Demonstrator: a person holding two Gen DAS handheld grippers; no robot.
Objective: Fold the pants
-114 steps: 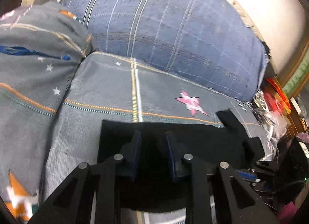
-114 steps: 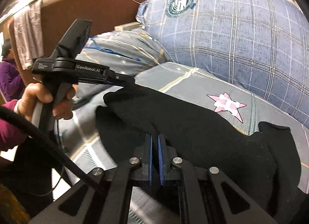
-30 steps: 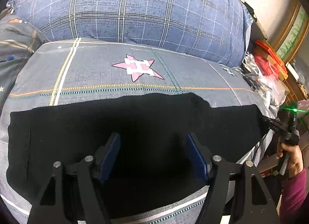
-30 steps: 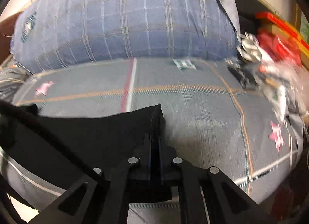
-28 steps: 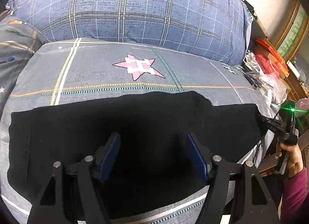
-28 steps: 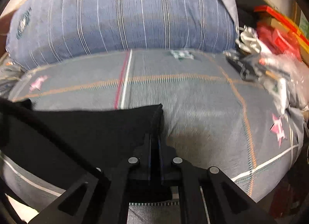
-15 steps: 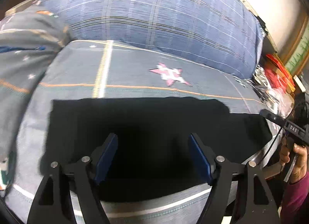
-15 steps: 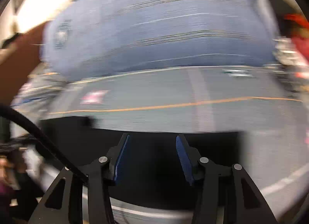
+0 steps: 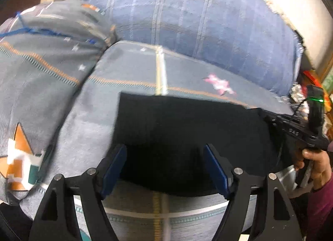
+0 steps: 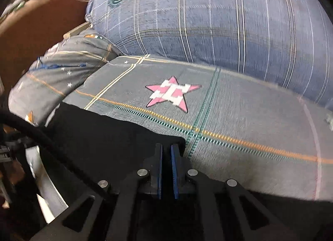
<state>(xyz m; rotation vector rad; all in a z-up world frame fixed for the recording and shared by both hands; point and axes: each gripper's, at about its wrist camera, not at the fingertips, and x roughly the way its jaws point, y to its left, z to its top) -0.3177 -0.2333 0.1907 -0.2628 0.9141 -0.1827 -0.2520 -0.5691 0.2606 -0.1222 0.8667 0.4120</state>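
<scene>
Black pants (image 9: pixel 187 128) spread flat across the middle of the frame on a grey patterned bedspread (image 9: pixel 129 70), already reduced to a neat dark rectangle with a straight left edge, so at least one fold looks finished. Left gripper (image 9: pixel 164 170) low in the frame, jaws spread wide above the near edge of the cloth, nothing between the pads. Right gripper (image 10: pixel 166 157) low centre in its own view, jaws nearly together at the right-hand corner of the pants (image 10: pixel 108 141); pinching the fabric, probably, though black on black hides the contact. Still to do, by the look of it: carrying that corner over towards the left for another fold, then smoothing. Big checked pillow (image 10: pixel 218 18) across the top.
</scene>
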